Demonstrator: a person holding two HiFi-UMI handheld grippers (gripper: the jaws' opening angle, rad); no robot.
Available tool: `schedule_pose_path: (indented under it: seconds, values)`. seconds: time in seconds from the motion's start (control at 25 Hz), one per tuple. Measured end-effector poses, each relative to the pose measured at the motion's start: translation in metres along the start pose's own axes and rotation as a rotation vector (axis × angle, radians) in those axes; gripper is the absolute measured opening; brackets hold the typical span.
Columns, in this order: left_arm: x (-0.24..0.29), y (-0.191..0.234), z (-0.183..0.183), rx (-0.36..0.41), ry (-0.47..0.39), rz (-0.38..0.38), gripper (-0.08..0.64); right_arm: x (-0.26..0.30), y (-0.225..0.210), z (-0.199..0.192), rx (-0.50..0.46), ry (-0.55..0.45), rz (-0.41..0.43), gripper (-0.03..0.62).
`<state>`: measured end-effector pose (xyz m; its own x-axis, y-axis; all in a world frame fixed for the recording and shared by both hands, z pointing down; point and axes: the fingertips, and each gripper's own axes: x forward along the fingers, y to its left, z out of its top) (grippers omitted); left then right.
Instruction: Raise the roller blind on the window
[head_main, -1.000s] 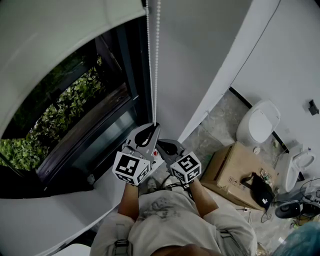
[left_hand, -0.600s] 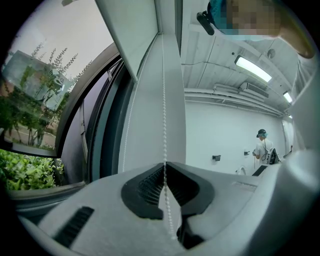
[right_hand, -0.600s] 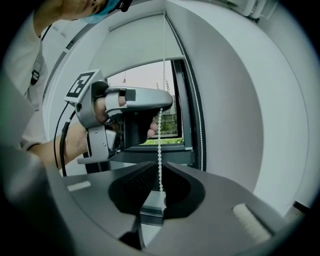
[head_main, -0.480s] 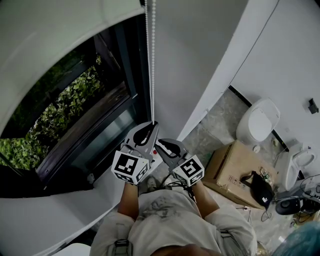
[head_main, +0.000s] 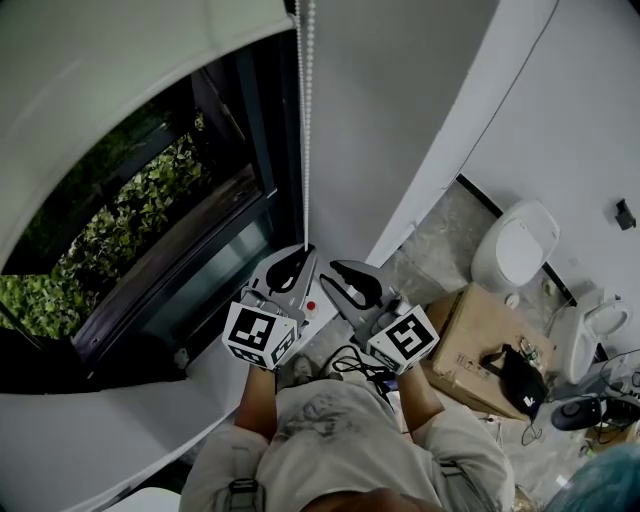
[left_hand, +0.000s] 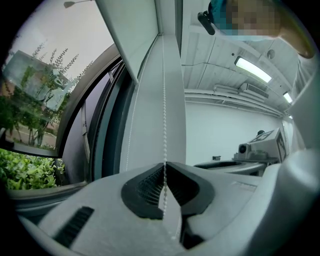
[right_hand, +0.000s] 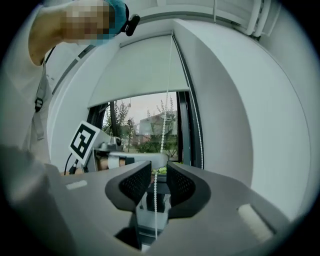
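Note:
The white roller blind (head_main: 110, 60) covers the upper part of the window (head_main: 170, 230); in the right gripper view the blind (right_hand: 140, 70) hangs above the open pane. A white bead chain (head_main: 303, 120) drops along the frame's right side. My left gripper (head_main: 303, 250) is shut on this chain, which the left gripper view shows as a strand (left_hand: 163, 100) running up out of the closed left gripper (left_hand: 164, 166). My right gripper (head_main: 333, 272) sits just right of it. Its jaws have just been opening, and a strand (right_hand: 165, 110) hangs loose in the gap of the right gripper (right_hand: 159, 169), untouched by the pads.
A white wall pier (head_main: 400, 120) stands right of the chain. On the floor to the right are a toilet (head_main: 515, 245), a cardboard box (head_main: 465, 335) and a black bag (head_main: 520, 380). Green hedge (head_main: 130, 200) shows outside.
The right gripper's jaws have opened off the chain, and its marker cube has shifted to the right in the head view. The left gripper has kept its place and grip.

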<state>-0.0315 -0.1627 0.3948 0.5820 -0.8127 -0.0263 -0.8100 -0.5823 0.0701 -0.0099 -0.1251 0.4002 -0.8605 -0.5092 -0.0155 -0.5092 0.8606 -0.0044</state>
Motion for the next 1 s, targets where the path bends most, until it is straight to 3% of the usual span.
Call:
schedule_pose_path:
  seconds: [0.36,1.0]
  values:
    - [0.0,-0.001,0.0,0.001,-0.005,-0.005,0.021,0.009,-0.01,0.063,-0.054,-0.116,0.021,0.114]
    - [0.004,-0.009,0.0,0.005,0.001,-0.014,0.021,0.041,-0.021,0.123,-0.062,-0.171,0.097,0.118]
